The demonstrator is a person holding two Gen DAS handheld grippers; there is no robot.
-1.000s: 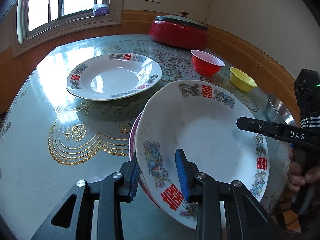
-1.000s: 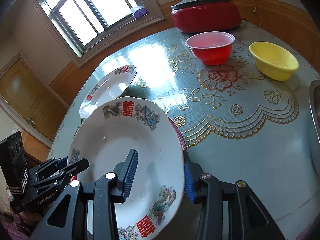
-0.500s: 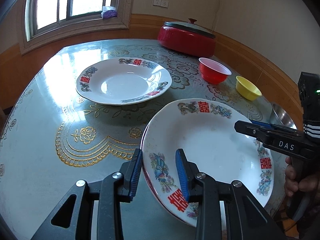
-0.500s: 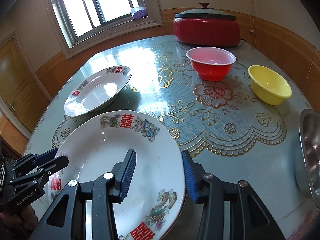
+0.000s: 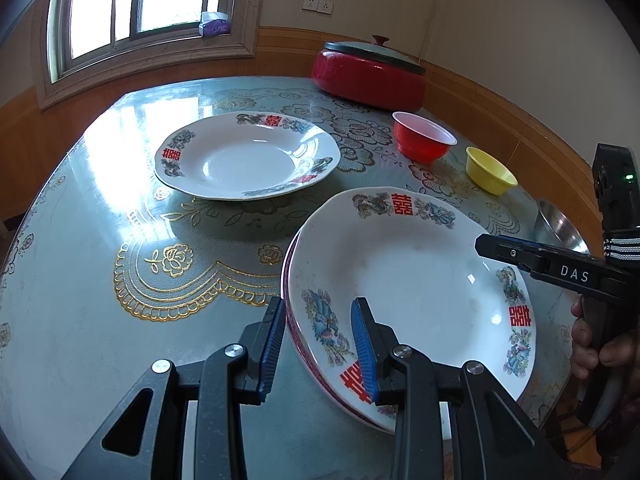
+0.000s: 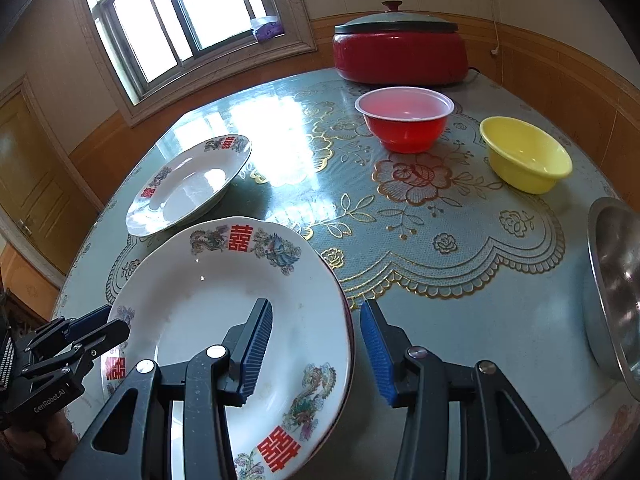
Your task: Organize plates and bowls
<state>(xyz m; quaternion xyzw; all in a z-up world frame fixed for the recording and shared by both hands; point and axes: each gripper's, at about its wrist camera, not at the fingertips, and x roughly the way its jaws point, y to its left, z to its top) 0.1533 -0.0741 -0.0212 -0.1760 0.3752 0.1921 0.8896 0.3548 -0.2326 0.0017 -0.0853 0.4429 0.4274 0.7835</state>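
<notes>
A white flowered plate point(image 5: 412, 280) point(image 6: 224, 320) lies on top of a pink-rimmed plate point(image 5: 289, 320) at the table's near side. My left gripper point(image 5: 318, 344) is open, its jaws standing either side of the stack's left rim. My right gripper point(image 6: 316, 344) is open, its jaws straddling the right rim; it also shows in the left wrist view point(image 5: 504, 246). A second white plate point(image 5: 246, 156) point(image 6: 188, 184) lies alone farther back. A red bowl point(image 6: 404, 118), a yellow bowl point(image 6: 524, 152) and a steel bowl point(image 6: 616, 292) stand to the right.
A red lidded pot point(image 5: 370, 74) point(image 6: 400, 46) stands at the table's far edge by the wall. The round table point(image 5: 96, 240) has a glass top over a green gold-patterned cloth. A window is behind.
The top plate was tilted up one second ago and now lies flat on the pink-rimmed plate. Both grippers have let it go and opened a little wider around the rims.
</notes>
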